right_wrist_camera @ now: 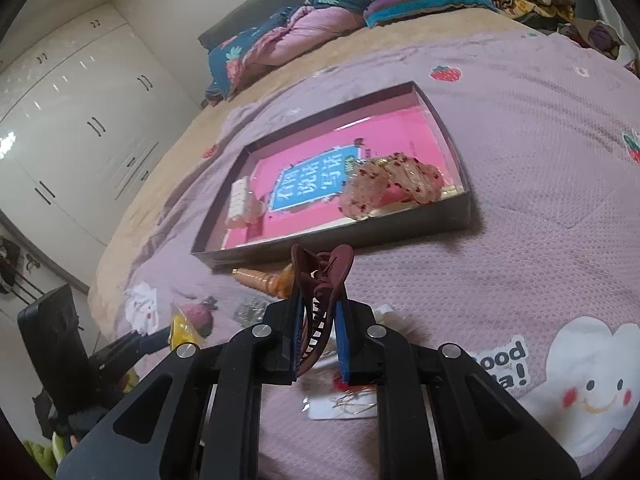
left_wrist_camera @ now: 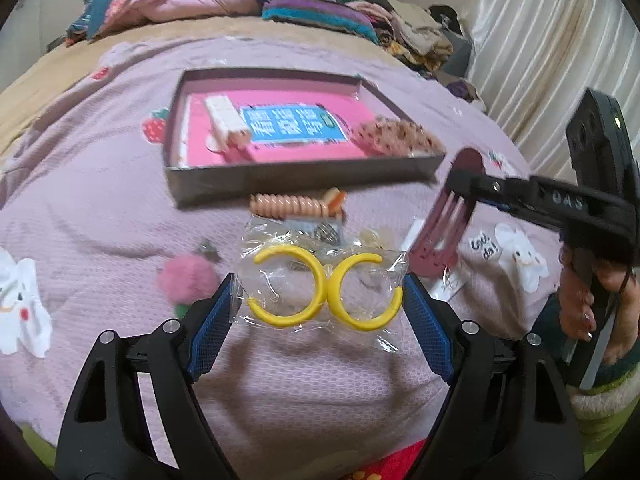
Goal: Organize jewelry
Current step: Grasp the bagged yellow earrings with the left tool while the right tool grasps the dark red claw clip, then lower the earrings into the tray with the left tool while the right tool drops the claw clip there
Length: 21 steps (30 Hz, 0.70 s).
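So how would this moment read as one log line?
left gripper: shut on bagged yellow hoop earrings | right gripper: shut on maroon claw hair clip

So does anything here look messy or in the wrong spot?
Yes. Several pieces lie loose on the bedspread in front of the box, not in it: a coiled hair tie, a pink pom-pom and earrings on a card.

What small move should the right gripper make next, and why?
Probably carry the dark red hair claw forward over the grey box and release it. The right gripper already clamps it, and the box holds other hair accessories.
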Each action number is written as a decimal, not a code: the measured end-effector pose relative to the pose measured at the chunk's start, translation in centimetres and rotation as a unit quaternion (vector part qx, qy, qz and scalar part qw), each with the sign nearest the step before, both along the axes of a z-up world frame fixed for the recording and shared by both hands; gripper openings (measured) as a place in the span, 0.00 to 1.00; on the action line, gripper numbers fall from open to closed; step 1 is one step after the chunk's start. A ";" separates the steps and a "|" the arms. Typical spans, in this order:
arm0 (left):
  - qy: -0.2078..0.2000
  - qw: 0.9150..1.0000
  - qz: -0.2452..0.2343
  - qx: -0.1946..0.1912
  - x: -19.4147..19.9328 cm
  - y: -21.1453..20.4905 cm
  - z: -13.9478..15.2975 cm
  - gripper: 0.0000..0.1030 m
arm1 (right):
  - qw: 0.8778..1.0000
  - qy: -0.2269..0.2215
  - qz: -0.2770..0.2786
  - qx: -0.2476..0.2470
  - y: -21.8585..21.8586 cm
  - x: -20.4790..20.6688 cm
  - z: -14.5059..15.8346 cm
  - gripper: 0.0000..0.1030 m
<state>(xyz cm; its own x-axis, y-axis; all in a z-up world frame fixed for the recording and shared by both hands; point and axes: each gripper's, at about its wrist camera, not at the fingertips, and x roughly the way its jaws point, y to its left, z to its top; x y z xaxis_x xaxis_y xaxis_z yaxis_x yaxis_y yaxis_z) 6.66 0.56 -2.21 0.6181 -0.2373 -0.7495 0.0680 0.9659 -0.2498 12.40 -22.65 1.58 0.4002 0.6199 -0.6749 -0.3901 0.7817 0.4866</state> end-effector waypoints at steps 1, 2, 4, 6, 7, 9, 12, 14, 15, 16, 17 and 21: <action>-0.003 1.000 0.005 -0.002 0.0 0.4 0.3 0.71 | 1.000 -0.004 0.001 0.000 0.1 -0.2 0.3 0.13; -0.006 1.000 0.009 -0.004 -0.1 0.8 0.6 0.71 | 1.000 -0.008 0.003 0.000 0.2 -0.3 0.6 0.13; -0.013 1.000 0.019 -0.004 -0.3 1.4 1.0 0.71 | 1.000 -0.018 0.006 0.001 0.5 -0.6 1.3 0.13; -0.017 0.999 0.028 -0.005 -0.4 2.1 1.4 0.71 | 1.000 -0.026 0.009 0.003 0.7 -0.9 1.9 0.13; -0.018 0.999 0.032 -0.007 -0.4 2.4 1.5 0.71 | 0.999 -0.031 0.010 0.003 0.9 -0.9 2.3 0.13; -0.019 0.999 0.040 -0.010 -0.3 3.0 1.5 0.71 | 0.999 -0.040 0.011 0.002 1.1 -1.1 2.8 0.13; -0.022 0.998 0.055 -0.013 -0.2 4.2 1.8 0.71 | 0.999 -0.052 0.015 0.003 1.7 -1.1 3.5 0.13; -0.025 0.998 0.062 -0.016 0.0 4.7 2.0 0.71 | 0.998 -0.056 0.018 0.003 2.0 -0.9 3.8 0.13; -0.027 0.997 0.065 -0.015 0.1 4.8 2.1 0.71 | 0.998 -0.058 0.019 0.003 2.3 -0.8 4.0 0.13; -0.030 0.997 0.070 -0.014 0.2 5.1 2.3 0.71 | 0.998 -0.060 0.021 0.003 2.4 -0.7 4.2 0.13; -0.031 0.997 0.072 -0.012 0.3 5.3 2.3 0.71 | 0.998 -0.063 0.022 0.002 2.7 -0.6 4.4 0.13; -0.036 0.996 0.081 -0.012 0.9 6.2 2.7 0.71 | 0.997 -0.072 0.028 0.000 3.5 -0.2 4.9 0.13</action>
<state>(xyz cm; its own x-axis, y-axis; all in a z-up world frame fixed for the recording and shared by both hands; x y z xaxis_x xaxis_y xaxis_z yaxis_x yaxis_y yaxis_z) 7.60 6.74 0.47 0.7015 -0.1469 -0.6974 -0.0699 0.9597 -0.2724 12.24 -19.17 6.53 0.4580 0.6439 -0.6129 -0.4984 0.7569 0.4227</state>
